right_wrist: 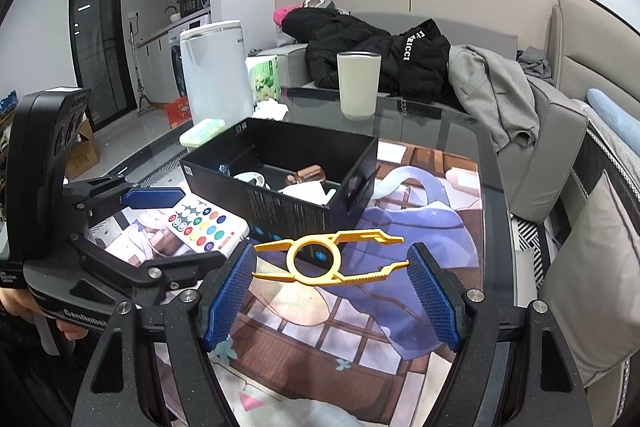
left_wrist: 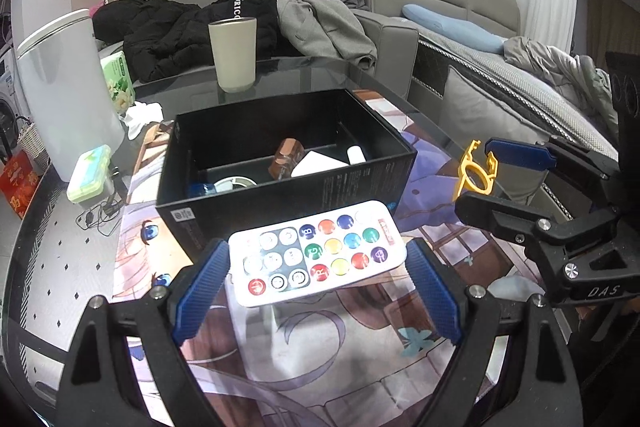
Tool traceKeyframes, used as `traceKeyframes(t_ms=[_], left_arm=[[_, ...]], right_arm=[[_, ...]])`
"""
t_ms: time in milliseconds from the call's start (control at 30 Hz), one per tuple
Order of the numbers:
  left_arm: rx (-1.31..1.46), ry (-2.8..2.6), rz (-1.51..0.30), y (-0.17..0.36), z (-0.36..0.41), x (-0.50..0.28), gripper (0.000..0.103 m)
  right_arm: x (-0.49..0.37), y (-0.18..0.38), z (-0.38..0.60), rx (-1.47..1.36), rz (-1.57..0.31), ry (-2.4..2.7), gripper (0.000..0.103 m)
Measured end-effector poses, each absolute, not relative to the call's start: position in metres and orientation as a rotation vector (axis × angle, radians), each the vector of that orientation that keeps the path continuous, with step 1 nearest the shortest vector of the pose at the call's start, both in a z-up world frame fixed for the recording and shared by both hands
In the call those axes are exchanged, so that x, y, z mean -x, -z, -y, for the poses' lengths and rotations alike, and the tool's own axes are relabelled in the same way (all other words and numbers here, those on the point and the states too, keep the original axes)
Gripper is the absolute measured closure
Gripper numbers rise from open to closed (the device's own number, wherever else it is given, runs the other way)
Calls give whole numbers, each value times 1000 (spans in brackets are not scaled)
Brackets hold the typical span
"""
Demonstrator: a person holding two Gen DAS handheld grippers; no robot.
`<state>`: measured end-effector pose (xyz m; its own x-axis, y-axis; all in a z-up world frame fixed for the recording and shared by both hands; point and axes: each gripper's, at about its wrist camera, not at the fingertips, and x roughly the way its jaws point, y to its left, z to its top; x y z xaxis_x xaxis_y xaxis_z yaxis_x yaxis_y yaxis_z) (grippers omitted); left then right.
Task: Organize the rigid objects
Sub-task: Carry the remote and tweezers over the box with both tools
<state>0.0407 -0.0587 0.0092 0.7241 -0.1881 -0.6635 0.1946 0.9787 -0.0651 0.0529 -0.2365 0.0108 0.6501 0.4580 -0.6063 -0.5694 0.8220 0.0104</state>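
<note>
A white flat remote control with round coloured buttons [left_wrist: 318, 253] is being held crosswise between the blue ribbed pads of the left gripper [left_wrist: 318, 277], clear of the illustrated desk mat [left_wrist: 280, 359] and just in front of the open black rectangular cardboard box [left_wrist: 288, 187]. A yellow plastic ring-shaped clip with two pairs of prongs [right_wrist: 330, 261] is being clamped end to end in the right gripper [right_wrist: 332, 291], also raised above the mat and near the box's front corner.

Inside the box, a dark divider is being seen splitting the floor into compartments. A brown faceted bottle-like object [left_wrist: 286, 157] is lying tilted against that divider, a white flat card-like piece [left_wrist: 318, 165] is resting just beside it, and a small white cylinder [left_wrist: 356, 154] is leaning at the right wall. In the near compartment, a white round coil [left_wrist: 234, 183] and something blue [left_wrist: 202, 189] are partly hidden by the front wall.

Behind the box, a beige tumbler [left_wrist: 233, 55] is standing upright on the glass table [left_wrist: 304, 75].
</note>
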Motion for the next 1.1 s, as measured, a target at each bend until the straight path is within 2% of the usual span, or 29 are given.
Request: traceKeyframes(t_ms=[567, 1100], left_arm=[[40, 191, -638, -34, 27, -45, 14], [52, 198, -608, -37, 16, -63, 14]], right_arm=[[-55, -26, 228, 164, -564, -578, 24], [-66, -31, 215, 164, -537, -582, 24]])
